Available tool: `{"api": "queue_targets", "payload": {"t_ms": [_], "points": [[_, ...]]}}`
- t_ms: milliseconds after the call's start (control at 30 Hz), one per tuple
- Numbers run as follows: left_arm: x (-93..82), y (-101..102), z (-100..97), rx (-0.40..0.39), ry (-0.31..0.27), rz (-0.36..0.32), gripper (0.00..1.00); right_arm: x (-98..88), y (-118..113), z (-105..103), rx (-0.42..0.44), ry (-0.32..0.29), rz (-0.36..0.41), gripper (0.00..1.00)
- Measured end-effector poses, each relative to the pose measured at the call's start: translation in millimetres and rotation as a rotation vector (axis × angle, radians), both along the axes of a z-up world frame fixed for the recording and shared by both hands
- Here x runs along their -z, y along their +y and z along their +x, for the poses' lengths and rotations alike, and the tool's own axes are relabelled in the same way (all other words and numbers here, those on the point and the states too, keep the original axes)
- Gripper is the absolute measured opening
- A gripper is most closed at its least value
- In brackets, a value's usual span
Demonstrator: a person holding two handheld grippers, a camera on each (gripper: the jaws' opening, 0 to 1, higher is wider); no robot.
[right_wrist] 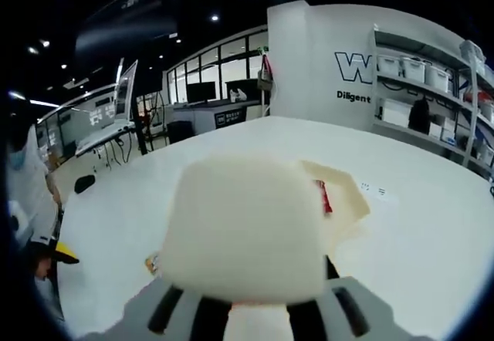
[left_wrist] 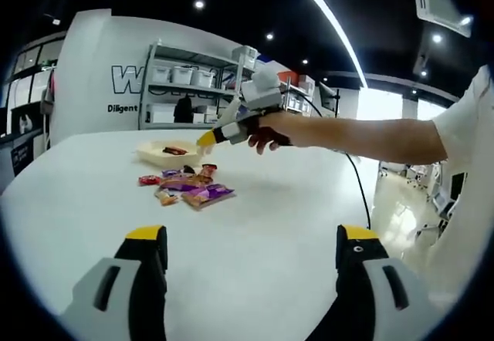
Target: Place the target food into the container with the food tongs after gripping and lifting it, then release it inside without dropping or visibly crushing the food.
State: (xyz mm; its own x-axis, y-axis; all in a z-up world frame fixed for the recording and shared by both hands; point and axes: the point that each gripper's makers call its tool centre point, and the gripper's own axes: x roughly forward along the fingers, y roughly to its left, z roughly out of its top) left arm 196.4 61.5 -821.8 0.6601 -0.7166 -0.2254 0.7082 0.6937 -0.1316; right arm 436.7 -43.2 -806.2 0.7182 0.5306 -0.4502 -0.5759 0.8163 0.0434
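Right gripper (left_wrist: 207,140) hovers at the near rim of the shallow cream tray container (left_wrist: 158,153) on the far part of the white desk (left_wrist: 278,225); can't tell its jaw state, a pale cream blob blocks its own view. Loose pile of coloured snack packets (left_wrist: 187,187) lies just near of the container. Left gripper (left_wrist: 251,268) spread, empty. Risks: an early release would land on the rim or desk; too hard a squeeze would crush the packet.

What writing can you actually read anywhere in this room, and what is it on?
"W", big dark letters cut off by the shelving: white wall.
"Diligent", small line beneath, cut off: same wall.
Snack packets on the table: print too small to read.
Paper slips on the table: marks too small to read.
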Motion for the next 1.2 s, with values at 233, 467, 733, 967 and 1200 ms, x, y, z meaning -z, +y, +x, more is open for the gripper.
{"api": "queue_targets", "payload": {"t_ms": [233,467,733,967,1200], "points": [[1.5,2,-4.5,-0.002,-0.001,-0.001,0.89,16.3,5,-4,0.012,0.013,0.001,0.2],[4.3,8,-7.1,-0.011,0.008,0.002,0.89,25.9,13,-11,0.005,0.017,0.004,0.2],[0.9,11,-6.8,-0.016,0.002,-0.006,0.88,26.7,11,-21,-0.031,-0.031,-0.118,0.2],[-0.5,5,-9.5,0.001,-0.003,-0.009,0.88,24.7,-1,-28,-0.028,-0.049,-0.168,0.2],[-1.0,2,-10.9,0.008,-0.004,-0.012,0.88,23.4,-25,-30,0.013,-0.039,-0.168,0.2]]}}
